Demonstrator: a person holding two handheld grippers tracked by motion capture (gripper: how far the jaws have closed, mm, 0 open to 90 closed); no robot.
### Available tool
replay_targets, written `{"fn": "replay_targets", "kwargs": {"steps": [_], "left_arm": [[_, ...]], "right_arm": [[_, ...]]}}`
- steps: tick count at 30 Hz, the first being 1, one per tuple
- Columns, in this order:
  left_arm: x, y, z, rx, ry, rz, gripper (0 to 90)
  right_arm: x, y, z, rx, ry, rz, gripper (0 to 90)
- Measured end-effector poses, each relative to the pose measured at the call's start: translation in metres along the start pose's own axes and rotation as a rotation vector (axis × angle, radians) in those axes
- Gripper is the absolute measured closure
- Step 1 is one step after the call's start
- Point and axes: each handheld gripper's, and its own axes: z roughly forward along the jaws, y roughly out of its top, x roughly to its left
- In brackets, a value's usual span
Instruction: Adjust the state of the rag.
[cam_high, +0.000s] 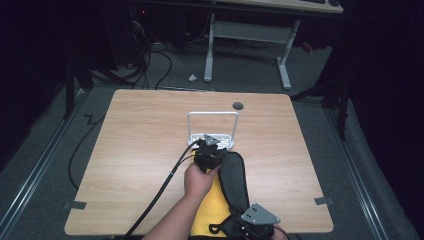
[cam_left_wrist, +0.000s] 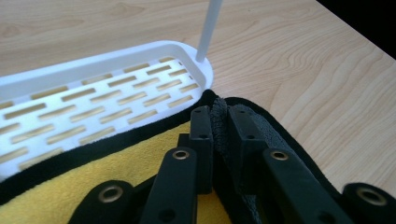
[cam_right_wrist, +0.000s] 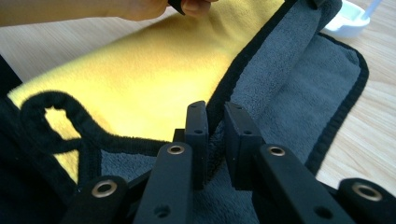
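A cloth, yellow (cam_high: 212, 206) on one face and grey (cam_high: 235, 177) with black trim on the other, lies folded on the wooden table (cam_high: 140, 150) near its front edge. My left gripper (cam_high: 208, 150) is at the cloth's far end, right beside a white slotted rack (cam_high: 212, 115). In the left gripper view the gripper (cam_left_wrist: 219, 114) pinches a grey fold of cloth (cam_left_wrist: 261, 126) against the rack's rim (cam_left_wrist: 93, 60). My right gripper (cam_high: 255, 222) is at the table's near edge. In the right gripper view it (cam_right_wrist: 215, 112) pinches the grey side (cam_right_wrist: 289, 93) near the yellow face (cam_right_wrist: 154, 70).
The rack (cam_right_wrist: 348, 23) has a tall wire handle and stands mid-table. A dark round grommet (cam_high: 238, 105) sits at the table's far edge. Tape marks (cam_high: 75, 204) are near the front corners. A white-legged desk (cam_high: 250, 35) and floor cables lie beyond. The left hand (cam_right_wrist: 140, 7) rests on the cloth.
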Motion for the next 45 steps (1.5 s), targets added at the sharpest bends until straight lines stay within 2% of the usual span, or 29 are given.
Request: {"fn": "replay_targets", "kwargs": {"steps": [3,5,8,11,14,18,23,26,27,30,32,34,37,39,42,45], "left_arm": [[-0.005,0.0,0.004,0.002,-0.012,0.006,79.6],[-0.011,0.001,0.008,-0.001,-0.035,-0.002,76.5],[-0.019,0.003,0.012,-0.007,-0.095,-0.008,63.9],[-0.029,0.004,0.01,-0.039,-0.126,0.017,52.4],[-0.031,0.005,0.005,-0.05,-0.121,0.039,47.2],[-0.021,0.001,-0.005,-0.048,-0.098,0.047,46.0],[0.0,-0.013,-0.024,-0.048,-0.073,0.049,47.4],[0.013,-0.027,-0.037,-0.03,-0.057,0.071,50.9],[0.017,-0.035,-0.042,-0.027,-0.045,0.09,53.3],[0.024,-0.051,-0.054,-0.006,-0.04,0.109,58.0],[0.027,-0.059,-0.064,-0.015,-0.047,0.119,64.7],[0.029,-0.069,-0.072,-0.002,-0.068,0.124,70.8],[0.029,-0.079,-0.075,0.025,-0.088,0.123,76.1],[0.029,-0.085,-0.073,0.049,-0.075,0.139,78.6],[0.029,-0.091,-0.071,0.078,-0.061,0.17,79.7],[0.029,-0.095,-0.077,0.089,-0.056,0.181,79.6]], "right_arm": [[-0.002,-0.005,-0.002,0.009,-0.008,0.008,77.7],[-0.005,-0.008,-0.005,0.017,-0.022,0.014,73.8],[-0.01,-0.011,-0.011,0.01,-0.063,0.026,68.8],[-0.019,-0.011,-0.022,-0.04,-0.115,0.071,64.9],[-0.025,-0.009,-0.026,-0.064,-0.141,0.089,65.1],[-0.027,-0.012,-0.021,-0.047,-0.13,0.094,65.9],[-0.027,-0.013,-0.013,-0.03,-0.112,0.092,66.6],[-0.029,-0.012,-0.01,-0.029,-0.103,0.103,66.6],[-0.03,-0.011,-0.009,-0.029,-0.104,0.107,65.6],[-0.042,-0.005,-0.005,-0.031,-0.117,0.13,65.0],[-0.051,-0.001,0.002,-0.017,-0.119,0.144,67.0],[-0.061,0.003,0.014,0.006,-0.115,0.157,70.7],[-0.073,0.008,0.037,0.055,-0.14,0.188,77.1],[-0.078,0.011,0.05,0.079,-0.14,0.207,79.5],[-0.081,0.013,0.066,0.122,-0.141,0.199,81.3],[-0.076,0.017,0.069,0.125,-0.138,0.182,81.5]]}}
